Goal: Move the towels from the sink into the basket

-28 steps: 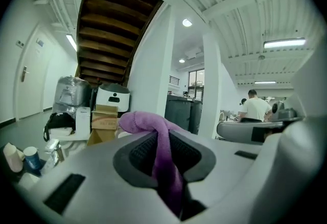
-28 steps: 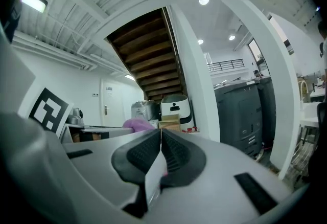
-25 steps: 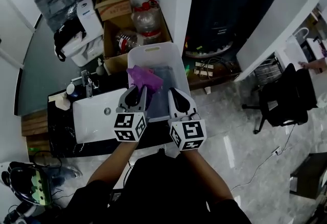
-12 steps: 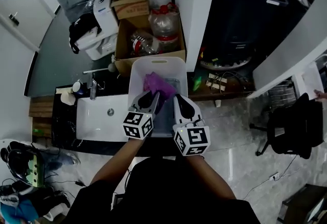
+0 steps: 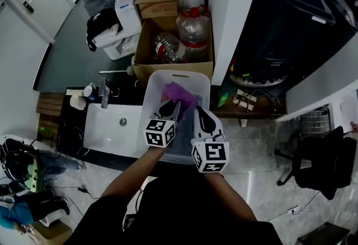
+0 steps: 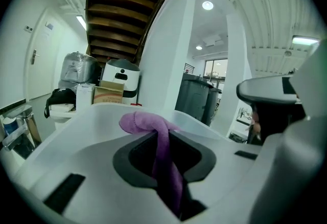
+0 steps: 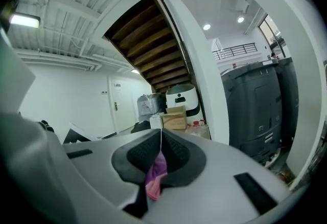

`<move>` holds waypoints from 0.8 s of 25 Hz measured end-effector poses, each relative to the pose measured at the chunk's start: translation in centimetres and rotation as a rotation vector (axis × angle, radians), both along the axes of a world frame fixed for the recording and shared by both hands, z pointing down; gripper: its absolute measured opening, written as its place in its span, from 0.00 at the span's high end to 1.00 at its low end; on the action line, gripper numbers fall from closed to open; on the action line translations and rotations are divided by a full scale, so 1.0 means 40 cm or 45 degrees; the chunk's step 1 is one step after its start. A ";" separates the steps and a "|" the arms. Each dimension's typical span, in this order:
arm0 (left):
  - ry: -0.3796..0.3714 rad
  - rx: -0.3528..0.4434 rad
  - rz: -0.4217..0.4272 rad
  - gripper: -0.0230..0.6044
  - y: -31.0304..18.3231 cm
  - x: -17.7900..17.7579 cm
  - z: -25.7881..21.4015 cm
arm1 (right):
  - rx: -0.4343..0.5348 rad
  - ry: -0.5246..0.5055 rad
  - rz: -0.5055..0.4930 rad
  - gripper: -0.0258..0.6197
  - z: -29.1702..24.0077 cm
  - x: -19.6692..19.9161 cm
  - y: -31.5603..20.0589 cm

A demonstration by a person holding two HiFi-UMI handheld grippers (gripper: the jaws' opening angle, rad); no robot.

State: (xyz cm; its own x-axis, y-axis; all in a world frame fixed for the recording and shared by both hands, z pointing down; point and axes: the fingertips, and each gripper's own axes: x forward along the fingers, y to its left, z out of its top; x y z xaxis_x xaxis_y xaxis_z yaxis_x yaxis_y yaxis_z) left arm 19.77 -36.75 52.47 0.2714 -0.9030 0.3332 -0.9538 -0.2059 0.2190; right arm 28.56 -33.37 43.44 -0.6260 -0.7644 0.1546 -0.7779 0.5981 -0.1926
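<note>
Can't read the box [image 5: 158,4] print, too blurred. My left claw [image 5: 171,106] is pinched on the purple towel [image 5: 180,93]; right claw [image 5: 197,112] nipped tight on its corner. Towel hangs over the white basket [image 5: 178,74], beside the sink [image 5: 106,129].

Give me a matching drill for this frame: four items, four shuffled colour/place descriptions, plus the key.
Items:
1. towel
2. basket
3. sink
4. open cardboard box

Descriptions:
a. brown, holds bottles
b. white, left of the basket in the head view
c. purple, bunched up
d. white, with the towel over it

Pairs: 1-c, 2-d, 3-b, 4-a
</note>
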 end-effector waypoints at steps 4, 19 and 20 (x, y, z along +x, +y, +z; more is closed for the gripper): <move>-0.012 -0.029 -0.034 0.85 -0.036 -0.016 0.036 | -0.006 -0.003 -0.001 0.93 0.009 -0.008 -0.040; -0.003 -0.235 -0.114 0.85 -0.115 0.037 0.236 | -0.059 -0.045 0.011 0.93 0.048 0.056 -0.147; -0.014 -0.242 -0.118 0.85 -0.122 0.038 0.243 | -0.063 -0.048 0.015 0.93 0.051 0.061 -0.149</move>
